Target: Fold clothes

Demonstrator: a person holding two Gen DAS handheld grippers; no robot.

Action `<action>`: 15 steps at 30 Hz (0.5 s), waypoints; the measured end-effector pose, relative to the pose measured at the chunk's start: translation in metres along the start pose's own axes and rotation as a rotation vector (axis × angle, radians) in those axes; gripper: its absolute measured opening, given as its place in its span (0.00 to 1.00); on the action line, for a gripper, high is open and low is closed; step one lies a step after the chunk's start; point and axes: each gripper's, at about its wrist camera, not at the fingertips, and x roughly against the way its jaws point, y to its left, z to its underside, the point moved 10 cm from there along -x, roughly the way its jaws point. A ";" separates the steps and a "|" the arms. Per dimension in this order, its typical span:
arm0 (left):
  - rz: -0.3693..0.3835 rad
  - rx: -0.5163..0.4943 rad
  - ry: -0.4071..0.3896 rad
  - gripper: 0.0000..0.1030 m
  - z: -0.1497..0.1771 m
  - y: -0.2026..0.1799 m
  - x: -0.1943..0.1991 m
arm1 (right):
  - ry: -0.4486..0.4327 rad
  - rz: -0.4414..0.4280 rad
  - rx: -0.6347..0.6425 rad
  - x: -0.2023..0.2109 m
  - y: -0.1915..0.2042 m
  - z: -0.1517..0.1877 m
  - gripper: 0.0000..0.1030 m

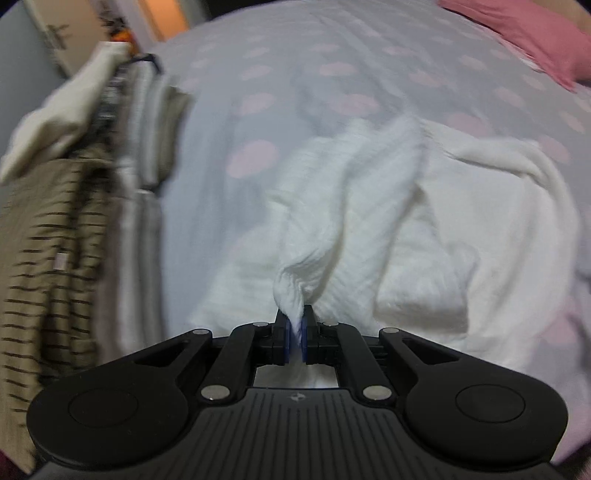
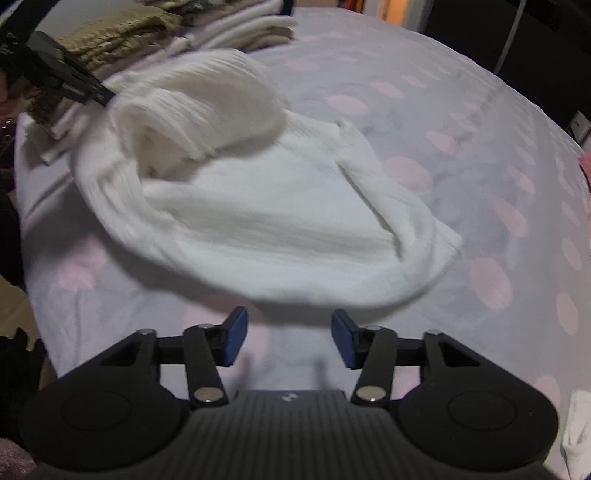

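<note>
A white ribbed knit sweater (image 1: 424, 229) lies on a bed with a grey sheet with pink dots (image 1: 295, 74). My left gripper (image 1: 294, 332) is shut on a bunched part of the sweater and lifts it off the bed. In the right wrist view the sweater (image 2: 277, 221) is spread in the middle, with one part raised and folding over at the upper left, where the left gripper (image 2: 107, 98) holds it. My right gripper (image 2: 288, 339) is open and empty, just in front of the sweater's near edge.
A stack of folded clothes (image 1: 66, 229), beige striped, cream and grey, lies at the left of the bed; it also shows in the right wrist view (image 2: 155, 33). A pink pillow (image 1: 528, 33) is at the far right. A white item (image 2: 578, 432) sits at the right edge.
</note>
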 end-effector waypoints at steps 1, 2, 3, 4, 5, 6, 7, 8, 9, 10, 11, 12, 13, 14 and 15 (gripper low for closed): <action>0.031 -0.018 0.013 0.04 0.003 -0.010 -0.001 | -0.007 -0.017 0.014 0.000 0.008 -0.003 0.58; 0.061 -0.035 0.024 0.04 0.007 -0.020 -0.002 | -0.011 -0.035 0.030 0.001 0.016 -0.006 0.58; 0.092 -0.054 0.036 0.04 0.012 -0.031 -0.003 | -0.015 -0.054 0.045 0.001 0.025 -0.009 0.60; 0.129 -0.077 0.046 0.04 0.016 -0.043 -0.003 | -0.017 -0.073 0.059 0.000 0.033 -0.011 0.60; 0.166 -0.098 0.052 0.04 0.019 -0.054 -0.003 | -0.018 -0.094 0.070 -0.001 0.041 -0.014 0.60; 0.200 -0.117 0.056 0.04 0.022 -0.065 -0.001 | -0.017 -0.119 0.078 -0.002 0.049 -0.016 0.62; 0.231 -0.136 0.058 0.04 0.025 -0.077 0.002 | -0.017 -0.146 0.084 -0.003 0.057 -0.018 0.64; 0.269 -0.153 0.058 0.04 0.027 -0.087 0.004 | -0.018 -0.170 0.088 -0.003 0.064 -0.020 0.66; 0.311 -0.168 0.057 0.03 0.029 -0.097 0.008 | -0.020 -0.191 0.092 -0.003 0.070 -0.022 0.69; 0.348 -0.182 0.056 0.03 0.030 -0.106 0.011 | -0.022 -0.207 0.094 -0.003 0.075 -0.024 0.70; 0.383 -0.195 0.056 0.03 0.032 -0.113 0.014 | -0.023 -0.220 0.095 -0.003 0.079 -0.025 0.70; 0.409 -0.207 0.057 0.03 0.034 -0.120 0.016 | -0.023 -0.226 0.097 -0.003 0.082 -0.026 0.70; 0.429 -0.219 0.058 0.03 0.035 -0.125 0.019 | -0.022 -0.223 0.099 -0.003 0.084 -0.027 0.70; 0.449 -0.228 0.060 0.03 0.036 -0.129 0.021 | -0.022 -0.216 0.097 -0.003 0.083 -0.028 0.70; 0.461 -0.235 0.060 0.04 0.036 -0.130 0.022 | -0.020 -0.207 0.086 -0.004 0.081 -0.029 0.70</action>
